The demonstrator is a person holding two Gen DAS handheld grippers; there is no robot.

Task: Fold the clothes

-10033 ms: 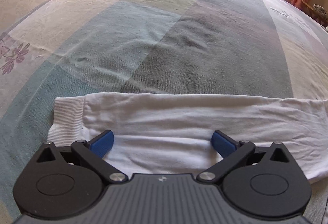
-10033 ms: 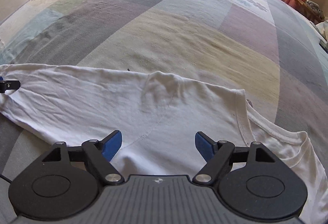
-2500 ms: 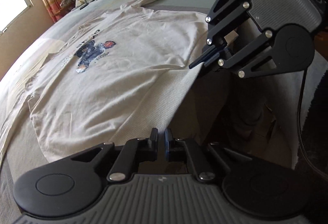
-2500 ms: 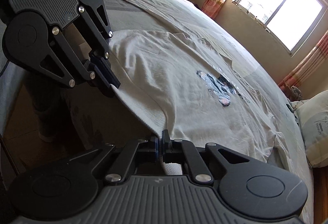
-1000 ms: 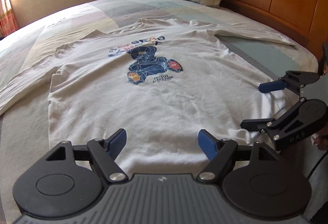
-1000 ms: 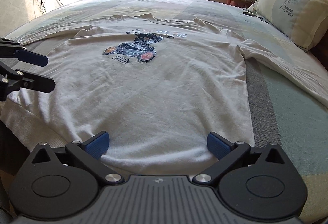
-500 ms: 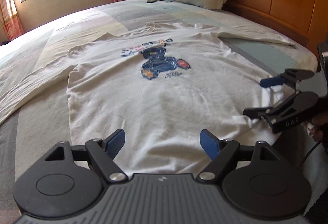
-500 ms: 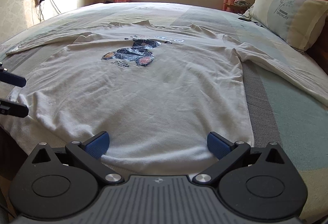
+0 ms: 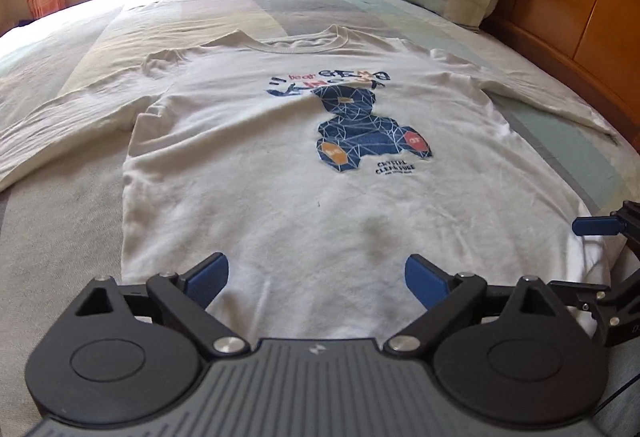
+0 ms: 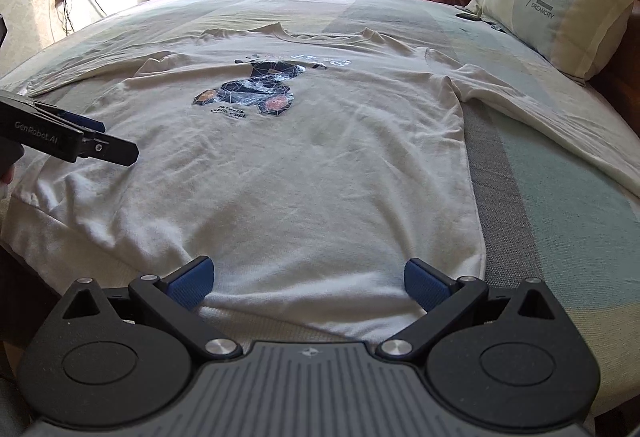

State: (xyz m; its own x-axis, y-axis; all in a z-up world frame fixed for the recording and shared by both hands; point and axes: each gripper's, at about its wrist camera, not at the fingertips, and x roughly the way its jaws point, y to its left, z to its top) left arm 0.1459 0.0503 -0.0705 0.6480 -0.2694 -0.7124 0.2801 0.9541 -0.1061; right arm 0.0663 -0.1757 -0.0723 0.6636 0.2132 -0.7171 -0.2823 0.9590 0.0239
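Change: I've let go of the shirt point(image 9: 280, 173); it now lies flat on the bed point(image 9: 60, 221).
Left hand-held gripper point(image 9: 316, 275): opening, nothing clamped.
Right hand-held gripper point(image 10: 306, 279): apart, empty.
Meaning: folding can start.

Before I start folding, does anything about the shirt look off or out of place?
A faint greyish smudge marks the white shirt below the bear print. Otherwise it lies flat, print up, sleeves spread; its hem overhangs the bed edge.

Left tool point(image 9: 316, 277) opening, empty, right tool point(image 10: 306, 279) seemingly wide apart
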